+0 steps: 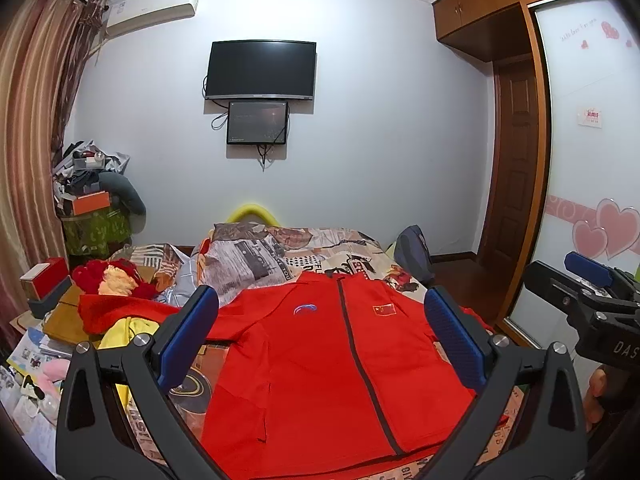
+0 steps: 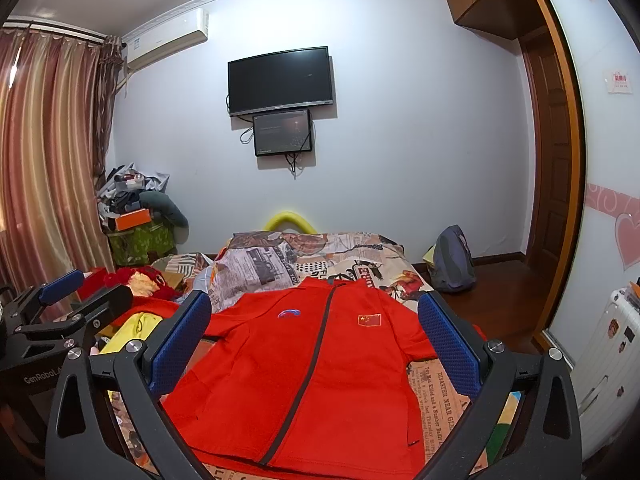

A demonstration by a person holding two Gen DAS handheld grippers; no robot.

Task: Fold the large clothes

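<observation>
Both hand-held grippers, left (image 1: 320, 344) and right (image 2: 316, 344), hover spread wide, seemingly above the red jacket (image 1: 320, 360).

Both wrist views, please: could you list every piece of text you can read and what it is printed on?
"GenRobot": left gripper body.
"DAS": right gripper body, cut off.
"DISASTER NEAR": newspaper-print bedsheet; smaller lines blurred.
Chest logo on red jacket: unreadable.
Wardrobe door script and label: too small.
</observation>
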